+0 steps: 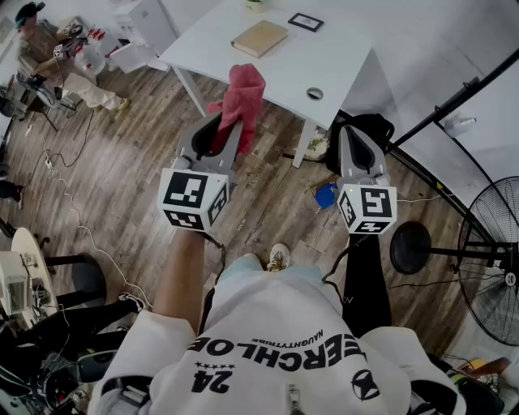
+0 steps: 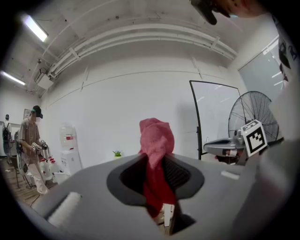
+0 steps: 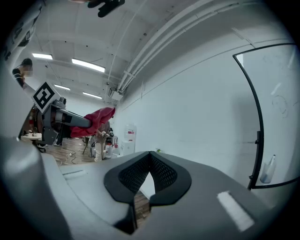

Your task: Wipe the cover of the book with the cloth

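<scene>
1. Wood plank floor underfoot, white table at the far side, white walls all round.
2. Book, tan cover, lies flat on the far part of the table. It is well apart from both grippers and nothing touches it.
3. Small dark frame lies just right of the book. A round grey thing sits near the table's near right edge (can't tell what it is).
4. Left gripper is held up over the floor, short of the table's near edge. Its jaws are clamped on the red cloth.
5. In the left gripper view the cloth runs up between the jaws and bunches out past the tips in a loose lump.
6. Right gripper is to the right, level with the left one, also over the floor. In its own view the right gripper has its jaws closed tip to tip with nothing gripped (only floor and a white edge show through the slit lower down).
7. Standing fan is at the near right. A blue object lies on the floor between the grippers.
8. Another person is far left beside a clutter of gear.
</scene>
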The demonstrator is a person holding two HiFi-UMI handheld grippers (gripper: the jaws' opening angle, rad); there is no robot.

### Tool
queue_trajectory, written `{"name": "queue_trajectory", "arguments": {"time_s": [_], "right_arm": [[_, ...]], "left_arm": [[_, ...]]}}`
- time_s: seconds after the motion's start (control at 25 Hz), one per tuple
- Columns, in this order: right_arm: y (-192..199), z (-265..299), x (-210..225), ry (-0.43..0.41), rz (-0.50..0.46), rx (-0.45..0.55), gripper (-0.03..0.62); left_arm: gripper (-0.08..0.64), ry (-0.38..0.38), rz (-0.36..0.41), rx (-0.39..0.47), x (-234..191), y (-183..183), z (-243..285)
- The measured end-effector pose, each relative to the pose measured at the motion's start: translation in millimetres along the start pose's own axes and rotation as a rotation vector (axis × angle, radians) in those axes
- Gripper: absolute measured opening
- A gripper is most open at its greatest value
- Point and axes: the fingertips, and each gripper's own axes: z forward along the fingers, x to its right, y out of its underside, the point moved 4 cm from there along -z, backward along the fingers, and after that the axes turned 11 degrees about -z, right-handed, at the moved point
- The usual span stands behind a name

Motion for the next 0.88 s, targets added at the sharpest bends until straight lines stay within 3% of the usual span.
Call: {"name": "queue_trajectory", "arguments": {"time_s": [0.36,0.6,0.88], "right_arm": [[-10.0,-6.4,-10.1,-0.044,-0.013,0.026,-0.002],[-13.8,0.8,-12.4,-0.059,0.053,0.073,-0.003],[-9.0,28.6,-15.3,-0.074,0.048,0.061,-0.003]], "left_arm": [[0.15,-0.014,-0.019,0.014,7.3,9.2,-13.0],[0.15,-0.003,-0.024,0.004,13.5,13.5,-7.8],[0.152,-0.014,-0.035,0.009,-11.5,11.5,8.6]]}}
